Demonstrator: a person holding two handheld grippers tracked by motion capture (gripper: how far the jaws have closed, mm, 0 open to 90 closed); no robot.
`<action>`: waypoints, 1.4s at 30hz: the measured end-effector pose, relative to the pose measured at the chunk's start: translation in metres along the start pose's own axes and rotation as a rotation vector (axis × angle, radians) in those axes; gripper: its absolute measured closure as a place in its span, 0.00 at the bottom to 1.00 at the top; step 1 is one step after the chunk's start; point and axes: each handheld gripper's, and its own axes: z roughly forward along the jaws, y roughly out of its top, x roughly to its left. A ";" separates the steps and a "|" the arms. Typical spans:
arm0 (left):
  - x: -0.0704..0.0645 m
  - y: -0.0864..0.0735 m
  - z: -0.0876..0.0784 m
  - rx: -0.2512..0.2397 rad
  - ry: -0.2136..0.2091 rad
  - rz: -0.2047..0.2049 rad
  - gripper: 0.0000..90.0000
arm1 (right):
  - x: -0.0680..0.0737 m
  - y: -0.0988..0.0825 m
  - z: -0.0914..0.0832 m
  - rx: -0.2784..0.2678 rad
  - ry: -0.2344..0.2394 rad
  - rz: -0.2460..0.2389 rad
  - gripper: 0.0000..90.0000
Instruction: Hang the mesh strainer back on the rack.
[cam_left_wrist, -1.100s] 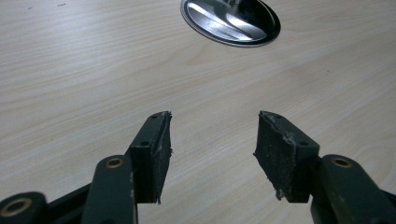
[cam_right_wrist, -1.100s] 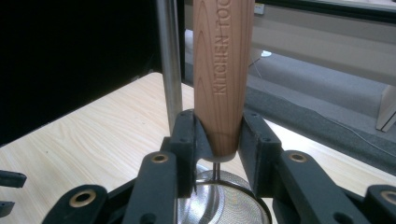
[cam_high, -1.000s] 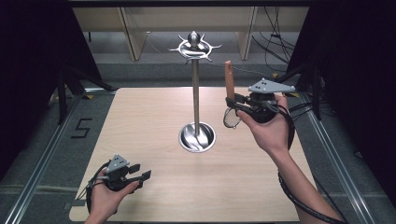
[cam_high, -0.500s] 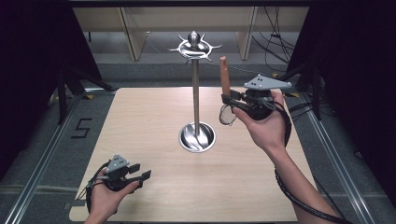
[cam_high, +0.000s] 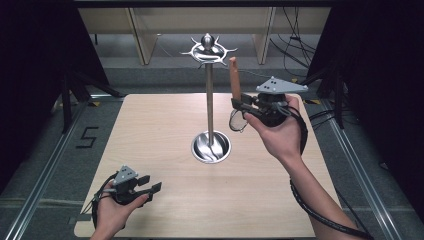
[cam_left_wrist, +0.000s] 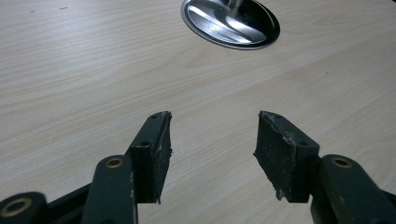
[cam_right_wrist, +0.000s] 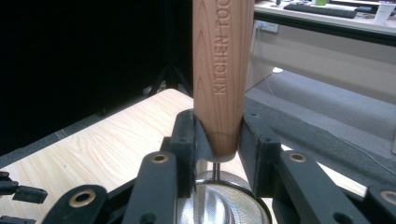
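The right claw (cam_high: 243, 106) pinched the wooden-handled strainer (cam_high: 233, 80) upright, just right of the hook stand (cam_high: 209, 97); the left claw (cam_high: 150, 184) rested spread.

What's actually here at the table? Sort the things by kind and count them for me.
Hand-held black two-jaw grippers: 2 (left, open; right, shut on the strainer)
Wooden-handled wire-mesh strainer: 1
Tall steel hanging stand with hooked top and round base: 1
Light wooden table: 1
Total: 5
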 end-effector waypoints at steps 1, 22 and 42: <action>0.000 0.000 0.000 0.001 0.000 0.000 0.49 | 0.000 0.001 0.000 0.000 0.003 -0.005 0.77; 0.000 0.000 0.000 -0.001 0.000 0.000 0.49 | 0.005 0.003 0.011 0.002 -0.010 0.014 0.77; 0.000 0.000 -0.001 -0.001 -0.005 0.001 0.49 | 0.006 0.003 0.026 0.038 0.002 0.053 0.76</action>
